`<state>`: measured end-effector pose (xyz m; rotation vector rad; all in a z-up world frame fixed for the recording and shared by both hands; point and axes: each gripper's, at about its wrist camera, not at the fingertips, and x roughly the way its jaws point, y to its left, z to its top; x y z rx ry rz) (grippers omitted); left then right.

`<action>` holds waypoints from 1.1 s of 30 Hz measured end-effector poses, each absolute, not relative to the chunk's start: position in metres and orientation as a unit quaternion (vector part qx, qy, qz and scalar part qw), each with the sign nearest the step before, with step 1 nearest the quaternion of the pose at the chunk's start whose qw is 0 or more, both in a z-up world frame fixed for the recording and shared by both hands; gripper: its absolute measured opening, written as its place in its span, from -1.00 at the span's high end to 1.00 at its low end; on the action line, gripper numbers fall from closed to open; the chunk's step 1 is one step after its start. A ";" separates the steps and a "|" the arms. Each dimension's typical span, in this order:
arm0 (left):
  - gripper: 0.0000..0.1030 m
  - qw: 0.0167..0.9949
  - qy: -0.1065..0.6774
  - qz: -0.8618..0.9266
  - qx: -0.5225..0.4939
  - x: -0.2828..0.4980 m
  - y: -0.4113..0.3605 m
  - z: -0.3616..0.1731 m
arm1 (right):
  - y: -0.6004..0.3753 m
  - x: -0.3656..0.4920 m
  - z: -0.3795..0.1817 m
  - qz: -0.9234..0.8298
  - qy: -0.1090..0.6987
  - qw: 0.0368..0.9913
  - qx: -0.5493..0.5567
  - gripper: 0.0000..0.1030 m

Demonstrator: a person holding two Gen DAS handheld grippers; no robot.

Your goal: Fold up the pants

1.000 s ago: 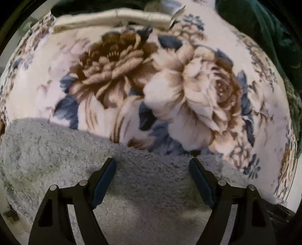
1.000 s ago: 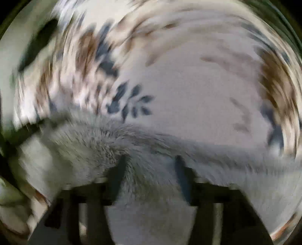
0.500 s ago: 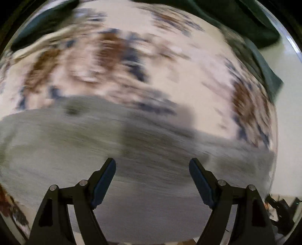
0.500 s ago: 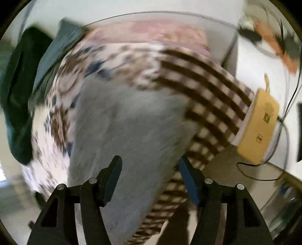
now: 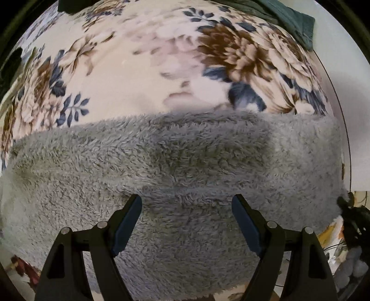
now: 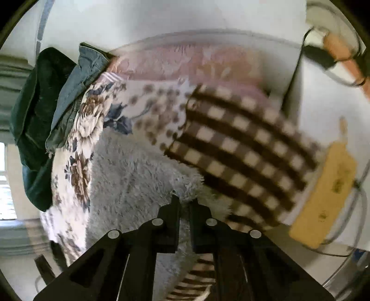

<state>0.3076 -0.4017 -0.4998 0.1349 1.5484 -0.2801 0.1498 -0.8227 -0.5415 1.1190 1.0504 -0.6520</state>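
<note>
Grey, shaggy fleece pants (image 5: 185,166) spread across a cream floral blanket (image 5: 129,69) with brown blooms and slate-blue leaves. Left gripper (image 5: 186,222) poised low over the fleece, jaws wide apart, nothing between them. Right gripper (image 6: 183,203) pinched tight on a tuft at the edge of the pants (image 6: 129,176). Dark green cloth (image 5: 296,20) bunched at the far right edge of the blanket in the left wrist view. In the right wrist view, a heap of dark green and denim garments (image 6: 50,111) on the far left, a brown-and-cream checked blanket (image 6: 242,152) just right of the fleece, blurred, and a yellow box (image 6: 323,199) with cables further right. Pale wall (image 6: 161,20) beyond the bed, pinkish bedding (image 6: 185,64) along the far side.
</note>
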 end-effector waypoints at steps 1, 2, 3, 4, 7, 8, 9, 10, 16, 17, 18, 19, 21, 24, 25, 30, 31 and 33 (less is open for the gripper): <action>-0.53 0.705 0.695 -0.126 0.064 0.308 -0.403 -0.499 | -0.823 0.145 -0.539 -0.286 0.467 0.671 0.500 0.86; -0.53 0.705 0.695 -0.124 0.068 0.308 -0.403 -0.499 | -0.824 0.138 -0.542 -0.272 0.472 0.663 0.513 0.76; -0.53 0.705 0.695 -0.123 0.070 0.308 -0.404 -0.499 | -0.824 0.136 -0.549 -0.260 0.478 0.655 0.524 0.65; -0.53 0.704 0.696 -0.124 0.071 0.309 -0.405 -0.500 | -0.825 0.132 -0.561 -0.247 0.494 0.634 0.542 0.13; -0.53 0.697 0.704 -0.120 0.068 0.311 -0.406 -0.511 | -0.823 0.112 -0.576 -0.220 0.461 0.626 0.589 -0.54; -0.53 0.695 0.706 -0.119 0.066 0.313 -0.414 -0.519 | -0.821 0.111 -0.580 -0.218 0.457 0.625 0.594 -0.54; -0.53 0.692 0.709 -0.118 0.066 0.313 -0.415 -0.528 | -0.819 0.110 -0.586 -0.213 0.457 0.622 0.599 -0.54; -0.53 0.690 0.711 -0.118 0.066 0.313 -0.414 -0.533 | -0.816 0.112 -0.594 -0.199 0.453 0.621 0.608 -0.54; -0.85 0.689 0.713 -0.128 0.039 0.317 -0.408 -0.569 | -0.794 0.134 -0.630 -0.150 0.408 0.645 0.629 -0.50; -0.97 0.689 0.712 -0.131 0.036 0.318 -0.409 -0.571 | -0.789 0.138 -0.627 -0.144 0.390 0.662 0.624 -0.42; -1.00 0.687 0.713 -0.136 0.035 0.319 -0.412 -0.575 | -0.787 0.139 -0.622 -0.143 0.383 0.671 0.619 -0.41; -1.00 0.686 0.714 -0.134 0.038 0.320 -0.413 -0.579 | -0.783 0.142 -0.617 -0.133 0.371 0.682 0.617 -0.38; -1.00 0.690 0.711 -0.130 0.043 0.321 -0.415 -0.584 | -0.777 0.147 -0.614 -0.119 0.360 0.691 0.616 -0.34; -1.00 0.698 0.705 -0.117 0.049 0.320 -0.422 -0.588 | -0.771 0.159 -0.624 -0.107 0.368 0.687 0.617 -0.34; -1.00 0.698 0.705 -0.113 0.049 0.319 -0.422 -0.588 | -0.771 0.164 -0.636 -0.107 0.366 0.676 0.630 -0.34; -1.00 0.699 0.705 -0.113 0.037 0.316 -0.426 -0.585 | -0.771 0.174 -0.641 -0.122 0.343 0.682 0.634 0.48; -1.00 0.701 0.704 -0.117 0.022 0.317 -0.412 -0.582 | -0.769 0.177 -0.636 -0.125 0.345 0.689 0.625 0.62; -1.00 0.703 0.701 -0.122 -0.011 0.316 -0.404 -0.571 | -0.766 0.180 -0.621 -0.132 0.346 0.701 0.609 0.62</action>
